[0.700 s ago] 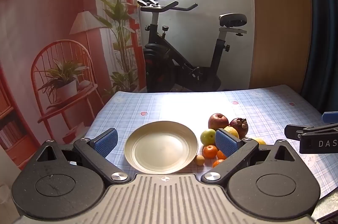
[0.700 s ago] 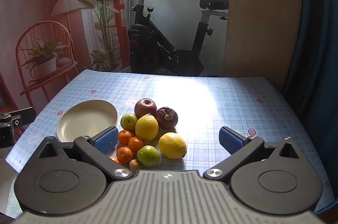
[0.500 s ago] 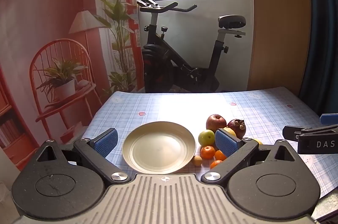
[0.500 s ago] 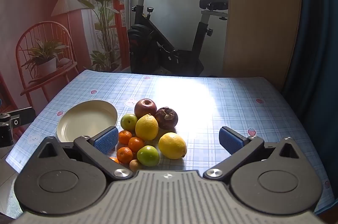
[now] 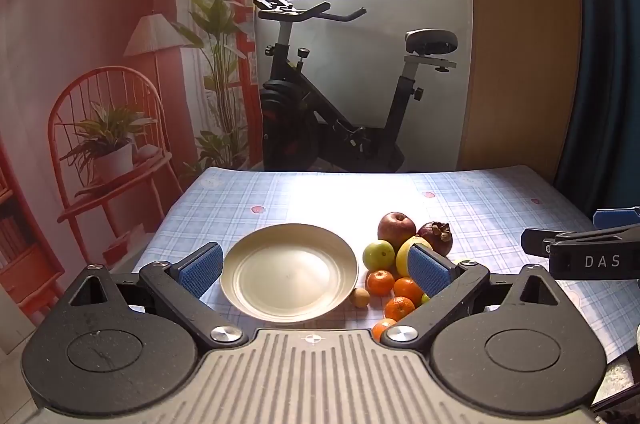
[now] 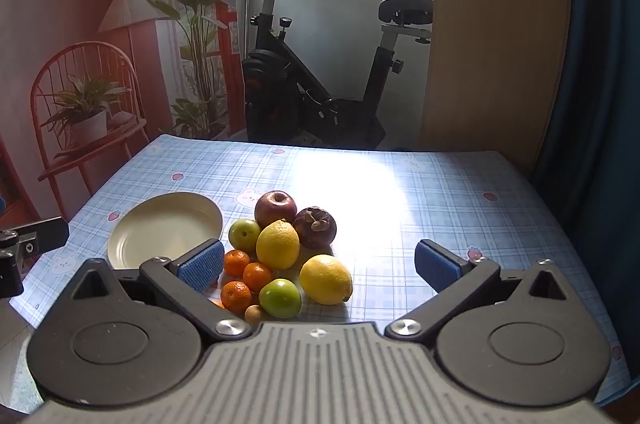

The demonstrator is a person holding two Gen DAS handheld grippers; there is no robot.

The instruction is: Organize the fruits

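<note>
In the left wrist view, the left tool (image 5: pixel 314 270) hung with its blue pads spread wide and nothing between them, above the near edge of the checked worktop (image 5: pixel 340 192). A cream plate (image 5: pixel 289 272) lay bare between the pads. Just right of it sat the fruit pile: a red apple (image 5: pixel 396 226), a mangosteen (image 5: pixel 436 235), a green apple (image 5: pixel 378 254) and tangerines (image 5: pixel 380 282).

In the right wrist view, the right tool (image 6: pixel 320 266) was likewise wide apart and held nothing. Two lemons (image 6: pixel 326 279), the red apple (image 6: pixel 276 210) and a second green apple (image 6: pixel 280 298) clustered ahead, right of the plate (image 6: pixel 164 228).
</note>
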